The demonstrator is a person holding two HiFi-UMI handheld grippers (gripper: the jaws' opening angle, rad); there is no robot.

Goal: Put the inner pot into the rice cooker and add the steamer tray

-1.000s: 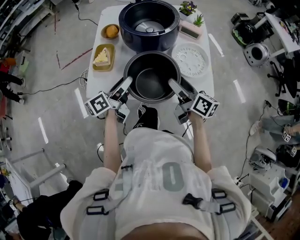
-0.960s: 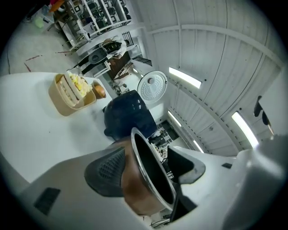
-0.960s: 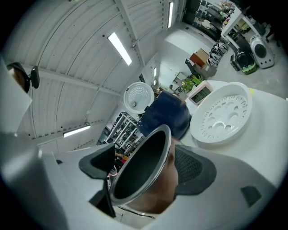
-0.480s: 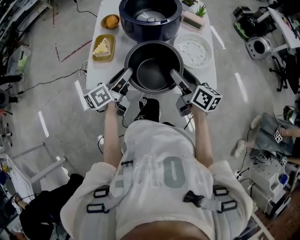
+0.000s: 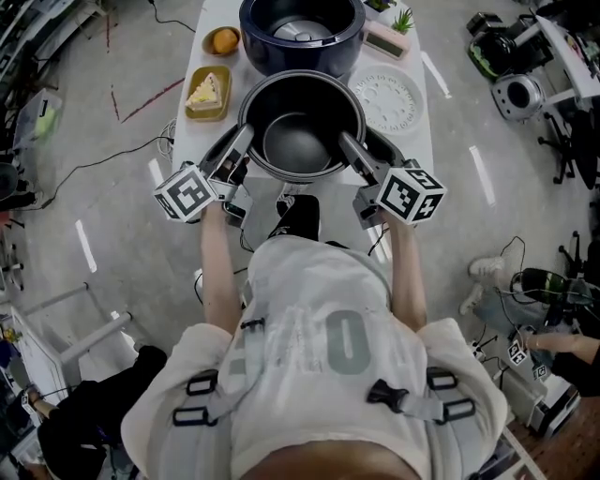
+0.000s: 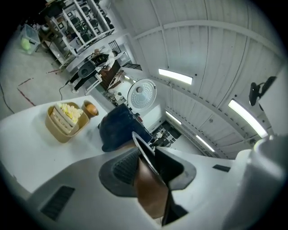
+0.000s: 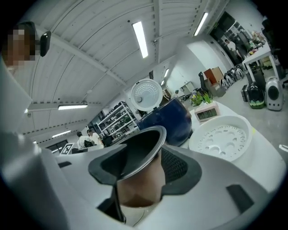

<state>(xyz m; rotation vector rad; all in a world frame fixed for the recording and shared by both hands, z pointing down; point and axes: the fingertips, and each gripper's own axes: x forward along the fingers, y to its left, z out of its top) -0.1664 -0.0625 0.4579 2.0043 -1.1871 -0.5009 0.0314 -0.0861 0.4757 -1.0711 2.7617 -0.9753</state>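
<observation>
Inner pot (image 5: 302, 141) is at the near edge of the table (image 5: 194, 133), its rim pinched between the jaws of the left gripper (image 5: 238, 148) and right gripper (image 5: 349, 148), which have just been closing on it. Beyond stands the rice cooker (image 5: 300, 28), with the steamer tray (image 5: 386, 101) by the right edge.

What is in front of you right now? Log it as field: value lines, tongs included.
left tongs: jaws have just been closing, clamped on the inner pot's left rim
right tongs: jaws have just been closing, clamped on the pot's right rim
inner pot: upright, empty, not yet in the cooker
rice cooker: lid open, no pot inside, just beyond the pot
steamer tray: white, flat on the table, right of the pot
cake dish: left of the pot
</observation>
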